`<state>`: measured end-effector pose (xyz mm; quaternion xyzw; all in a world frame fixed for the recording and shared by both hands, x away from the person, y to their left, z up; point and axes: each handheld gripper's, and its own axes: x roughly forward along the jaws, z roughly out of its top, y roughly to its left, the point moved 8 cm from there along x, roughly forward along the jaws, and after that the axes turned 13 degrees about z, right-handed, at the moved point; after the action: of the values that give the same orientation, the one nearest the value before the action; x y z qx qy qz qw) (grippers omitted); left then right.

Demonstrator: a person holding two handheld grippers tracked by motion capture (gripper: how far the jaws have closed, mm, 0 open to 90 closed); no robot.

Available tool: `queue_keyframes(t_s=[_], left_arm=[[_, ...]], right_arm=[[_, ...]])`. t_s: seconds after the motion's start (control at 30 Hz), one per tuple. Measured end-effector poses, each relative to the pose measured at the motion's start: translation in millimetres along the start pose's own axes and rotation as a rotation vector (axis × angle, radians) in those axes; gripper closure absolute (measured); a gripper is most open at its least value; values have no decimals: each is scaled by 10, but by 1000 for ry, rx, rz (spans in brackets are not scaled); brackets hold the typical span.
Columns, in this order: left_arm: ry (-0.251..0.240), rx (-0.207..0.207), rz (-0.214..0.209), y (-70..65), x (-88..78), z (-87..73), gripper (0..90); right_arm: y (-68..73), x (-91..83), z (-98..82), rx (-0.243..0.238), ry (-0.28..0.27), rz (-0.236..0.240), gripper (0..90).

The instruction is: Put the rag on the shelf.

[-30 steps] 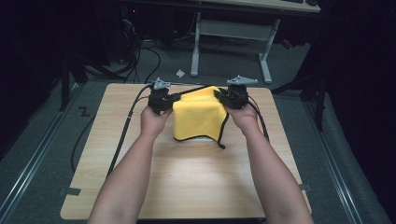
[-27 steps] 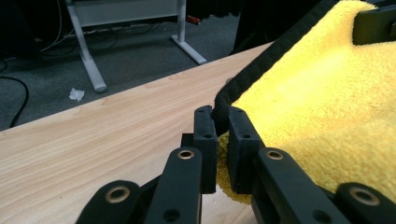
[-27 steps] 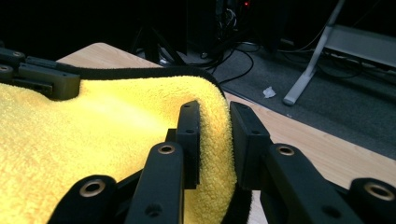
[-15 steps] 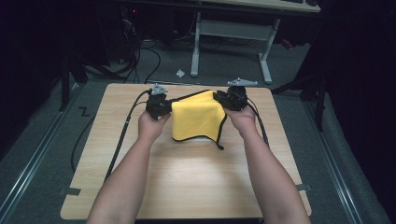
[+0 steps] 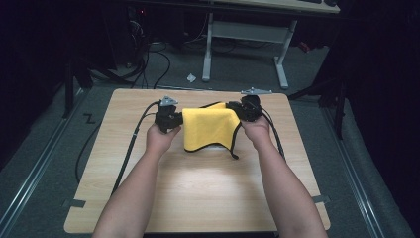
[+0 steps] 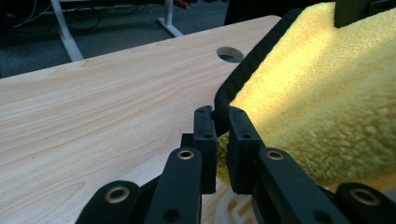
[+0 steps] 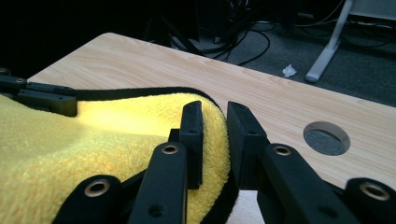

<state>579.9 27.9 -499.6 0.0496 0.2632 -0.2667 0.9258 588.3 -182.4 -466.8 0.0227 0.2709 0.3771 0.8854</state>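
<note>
Yellow cloth (image 5: pixel 208 128) lowered between both hand-held grippers, seemingly pinched

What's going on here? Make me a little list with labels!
thing: yellow cloth with a black edge
where: on the far part of the wooden table, folded over
left tool: clamped on the cloth's black edge
right tool: clamped on another part of the cloth's rim
cloth's state: far edge lifted between the two tools, near part lying on the table
also on the table: a round hole
</note>
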Motion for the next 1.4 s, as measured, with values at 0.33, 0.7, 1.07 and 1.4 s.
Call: queue_keyframes(t_s=[0.33,0.7,1.07,1.4], left_arm=[[18,-10,4,11,-2,-15,769],[26,-42,43,117,-33,-17,656],[24,-60,76,268,-125,-111,608],[24,-72,127,483,-344,-375,584]], right_arm=[[-148,-104,28,-14,-31,-114,584],[-255,-228,60,-31,-55,-174,552],[-405,-398,-122,-23,-38,-211,550],[-333,-607,-381,-82,-5,-223,524]])
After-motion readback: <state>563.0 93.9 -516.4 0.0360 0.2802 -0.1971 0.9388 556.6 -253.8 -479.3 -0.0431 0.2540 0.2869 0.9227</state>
